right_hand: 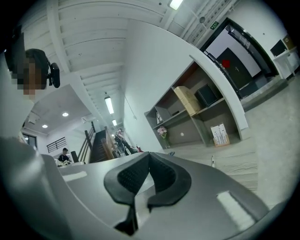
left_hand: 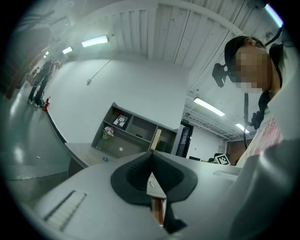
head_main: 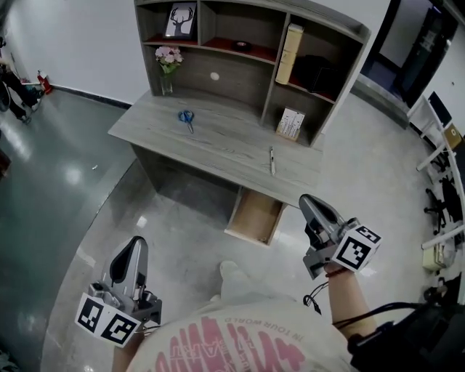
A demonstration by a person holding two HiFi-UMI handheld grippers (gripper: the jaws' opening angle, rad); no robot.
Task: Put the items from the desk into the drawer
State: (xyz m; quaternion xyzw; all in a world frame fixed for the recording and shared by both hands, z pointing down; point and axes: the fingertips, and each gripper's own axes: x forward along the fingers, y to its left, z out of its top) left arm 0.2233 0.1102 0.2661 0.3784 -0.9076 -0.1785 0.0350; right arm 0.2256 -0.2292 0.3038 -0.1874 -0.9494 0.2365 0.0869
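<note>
A grey desk (head_main: 218,149) with a hutch stands ahead of me. Blue scissors (head_main: 187,118) lie on its left part and a pen (head_main: 272,160) lies near its front right edge. Below the pen a wooden drawer (head_main: 254,216) is pulled out, and it looks empty. My left gripper (head_main: 136,243) is low at the left, well short of the desk, its jaws together and holding nothing. My right gripper (head_main: 309,200) hovers just right of the drawer, also shut and empty. The right gripper view shows the scissors (right_hand: 171,153) and pen (right_hand: 212,161) beyond the closed jaws.
The hutch holds a flower vase (head_main: 168,62), a picture frame (head_main: 180,20), a tall box (head_main: 290,52) and a white carton (head_main: 290,123). White racks (head_main: 438,145) stand at the far right. My shoe (head_main: 232,272) is on the floor before the drawer.
</note>
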